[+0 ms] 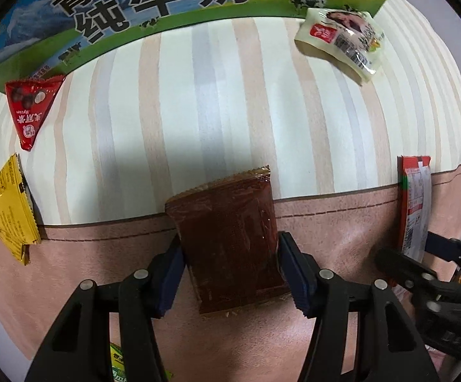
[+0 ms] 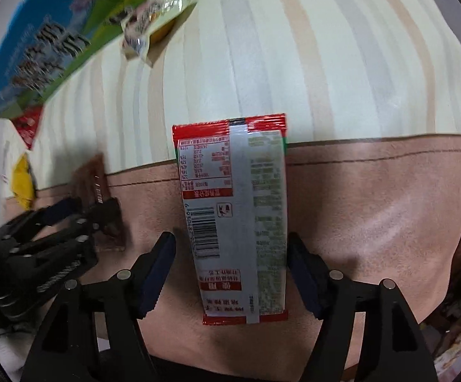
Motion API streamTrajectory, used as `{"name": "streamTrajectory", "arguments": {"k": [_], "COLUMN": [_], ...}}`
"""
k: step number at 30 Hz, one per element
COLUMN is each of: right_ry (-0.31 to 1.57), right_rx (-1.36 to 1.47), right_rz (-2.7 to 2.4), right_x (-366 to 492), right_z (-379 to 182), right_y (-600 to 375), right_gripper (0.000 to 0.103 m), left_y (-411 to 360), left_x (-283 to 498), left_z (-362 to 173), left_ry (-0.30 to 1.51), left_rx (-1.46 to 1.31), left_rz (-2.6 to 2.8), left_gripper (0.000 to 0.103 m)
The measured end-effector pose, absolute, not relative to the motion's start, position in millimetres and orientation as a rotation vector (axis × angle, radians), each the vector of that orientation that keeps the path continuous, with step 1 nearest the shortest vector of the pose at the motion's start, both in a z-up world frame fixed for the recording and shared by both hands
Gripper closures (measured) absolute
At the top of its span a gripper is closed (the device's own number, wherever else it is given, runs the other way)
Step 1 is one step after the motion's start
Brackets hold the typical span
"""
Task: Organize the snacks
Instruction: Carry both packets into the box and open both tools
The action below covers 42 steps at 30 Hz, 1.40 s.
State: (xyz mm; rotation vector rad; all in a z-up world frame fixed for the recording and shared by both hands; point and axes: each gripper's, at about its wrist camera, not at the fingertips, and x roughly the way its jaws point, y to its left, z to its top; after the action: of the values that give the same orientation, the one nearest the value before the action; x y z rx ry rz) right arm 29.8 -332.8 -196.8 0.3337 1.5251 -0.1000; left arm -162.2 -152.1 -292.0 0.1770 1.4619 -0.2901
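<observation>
A flat brown snack packet (image 1: 227,232) lies on the pink border of the striped cloth (image 1: 198,111). My left gripper (image 1: 230,242) points down over it, and both blue pads press against its long sides. In the right wrist view a red and silver packet (image 2: 233,210) lies back side up with its barcode showing. My right gripper (image 2: 230,238) straddles its lower half; there is a gap at the left pad, so the jaws are not clamped. Each gripper shows in the other's view: the right gripper (image 1: 421,264) and the left gripper (image 2: 71,219).
A blue and green milk carton box (image 1: 134,16) stands along the far edge. Near it lie a white packet (image 1: 342,38) and a red triangular packet (image 1: 31,108). A yellow packet (image 1: 10,210) is at the left, and a green packet (image 1: 118,363) peeks in below.
</observation>
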Motion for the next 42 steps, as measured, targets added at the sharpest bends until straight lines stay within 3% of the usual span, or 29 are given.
{"name": "streamTrajectory", "arguments": {"k": [2,4,8,12,17,21,25,30,39,42], "right_ry": [1.500,1.481,1.433,1.328,1.190,1.142,1.167,1.233,1.353,1.443], "right_rx": [0.267,0.279,0.333,0.399,0.397,0.340,0.301,0.267,0.257,0.256], "right_rz": [-0.110,-0.091,-0.039,0.048,0.145,0.153,0.126,0.088,0.045,0.043], "right_x": [29.2,26.0,24.8,42.4,97.3,155.2,216.2,274.1,302.7,306.6], "right_z": [-190.3,-181.3,-149.7,-85.0,-3.9,22.6,15.0,-4.2,-61.5,-80.9], "right_y": [-324.8,-323.2,-325.3,-328.8,-327.9,-308.7,-295.5,-286.9,-280.8,-280.4], "right_gripper": [0.053,0.056,0.058,0.058,0.058,0.058,0.058,0.058,0.058,0.048], "left_y": [-129.5,-114.0,-71.8,-62.0,-45.8,-41.1,-28.0,-4.0,18.6,31.5], "left_x": [-150.8,-135.7,-100.0,-84.0,-32.7,38.2,105.0,164.6,188.9,189.2], "left_z": [-283.1,-276.9,-249.8,-182.6,-102.5,-53.1,-55.8,-97.5,-184.0,-206.6], "left_ry": [1.459,1.449,1.421,1.313,1.187,1.176,1.251,1.365,1.545,1.628], "left_rx": [0.167,0.148,0.094,0.054,0.021,0.015,0.063,0.152,0.295,0.206], "left_rz": [-0.292,-0.298,-0.331,-0.392,-0.433,-0.453,-0.397,-0.279,-0.183,-0.185], "left_gripper": [0.049,0.049,0.049,0.049,0.049,0.049,0.048,0.048,0.048,0.048]}}
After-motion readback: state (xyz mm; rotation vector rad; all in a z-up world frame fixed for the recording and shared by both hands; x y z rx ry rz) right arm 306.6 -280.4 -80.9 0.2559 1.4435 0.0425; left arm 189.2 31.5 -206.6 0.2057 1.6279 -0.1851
